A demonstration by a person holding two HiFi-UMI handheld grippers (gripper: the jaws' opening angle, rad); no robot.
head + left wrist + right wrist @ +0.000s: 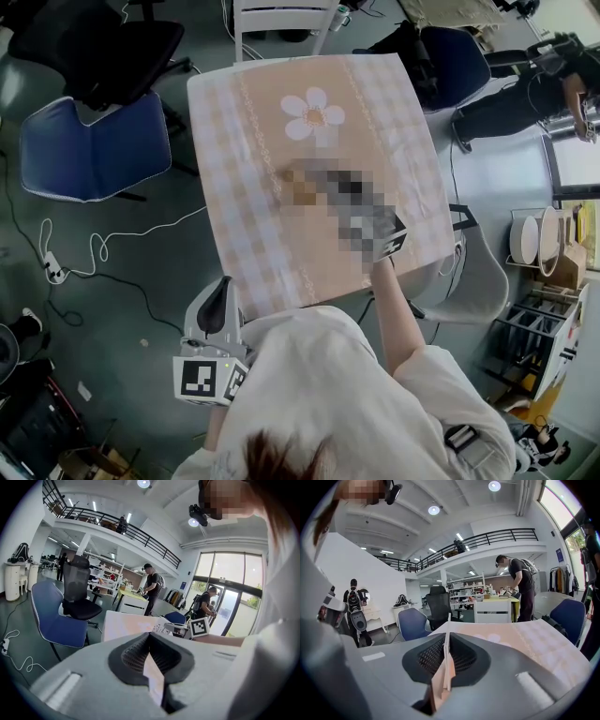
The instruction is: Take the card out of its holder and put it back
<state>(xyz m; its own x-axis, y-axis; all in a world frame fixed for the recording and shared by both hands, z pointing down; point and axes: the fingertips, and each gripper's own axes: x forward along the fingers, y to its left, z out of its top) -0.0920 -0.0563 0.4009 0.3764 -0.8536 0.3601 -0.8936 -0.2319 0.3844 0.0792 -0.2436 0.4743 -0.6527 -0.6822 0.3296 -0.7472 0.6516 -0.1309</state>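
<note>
The card (pixel 448 629) appears only edge-on, as a thin pale sheet standing up between the jaws of the right gripper (pixel 447 654), which are pressed together on it. I take it for the card rather than its holder, though the view does not settle that. In the head view this gripper reaches over the near right part of the table (pixel 246 122), and that stretch of the table is masked. Neither the holder nor what lies under the jaws can be made out there. The take-out half looks either under way or done, since the sheet is clamped and raised above the table. The pictures do not show whether it is clear of the holder, and the return seems to be left to do. The left gripper (pixel 151 660) hangs off the table's near left corner, close to the person's body, its jaws closed together on nothing, so it is not steadying a holder now. A blue chair (pixel 94 150) stands on the floor to the left of the table.
</note>
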